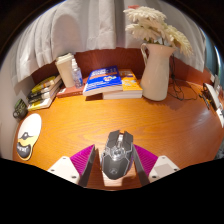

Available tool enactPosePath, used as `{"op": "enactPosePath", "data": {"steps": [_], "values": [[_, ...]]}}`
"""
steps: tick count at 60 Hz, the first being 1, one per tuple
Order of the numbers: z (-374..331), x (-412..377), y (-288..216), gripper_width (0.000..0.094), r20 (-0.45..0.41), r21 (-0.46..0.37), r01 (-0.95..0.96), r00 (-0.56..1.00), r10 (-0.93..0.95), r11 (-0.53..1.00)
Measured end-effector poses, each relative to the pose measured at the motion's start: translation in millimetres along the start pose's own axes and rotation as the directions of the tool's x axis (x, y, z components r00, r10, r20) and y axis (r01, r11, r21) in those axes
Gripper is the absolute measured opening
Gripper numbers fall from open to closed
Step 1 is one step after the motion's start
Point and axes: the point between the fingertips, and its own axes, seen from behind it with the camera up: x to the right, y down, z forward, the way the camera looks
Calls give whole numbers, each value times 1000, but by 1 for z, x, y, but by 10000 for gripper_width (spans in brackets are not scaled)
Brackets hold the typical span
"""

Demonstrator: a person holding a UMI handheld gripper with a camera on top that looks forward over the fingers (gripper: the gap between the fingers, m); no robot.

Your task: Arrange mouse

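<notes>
A dark grey gaming mouse (116, 155) rests on the wooden table (120, 118), pointing away from me. It stands between the fingers of my gripper (115, 165), which is open. The magenta pads (84, 160) flank it, and a strip of table shows on each side of the mouse. A white mouse mat (28, 135) with a dark cartoon print lies on the table to the left, well apart from the mouse.
A white vase (155, 70) with pale flowers stands at the back right. Blue-covered books (112, 82) are stacked in the back middle, beside a white carton (67, 70). More books (42, 92) lie at the back left. Cables (192, 95) run along the right.
</notes>
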Motion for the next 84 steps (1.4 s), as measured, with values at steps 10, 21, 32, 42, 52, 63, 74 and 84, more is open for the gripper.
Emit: {"op": "enactPosePath", "data": {"steps": [10, 21, 32, 42, 52, 63, 74, 84], "values": [[18, -3, -10, 553, 4, -15, 32, 999, -32, 999], [23, -5, -18, 482, -11, 40, 116, 993, -116, 992], [23, -5, -20, 373, -47, 54, 168, 985, -166, 984], [17, -8, -32, 372, -52, -2, 36, 998, -36, 999], [-46, -28, -144, 374, -81, 199, -17, 996, 34, 980], [-126, -102, -250, 379, -47, 385, -24, 998, 45, 923], [-150, -221, -269, 378, 20, 436, -10, 1000, 1, 900], [-94, -322, -211, 372, 70, 341, 33, 996, -60, 940]]}}
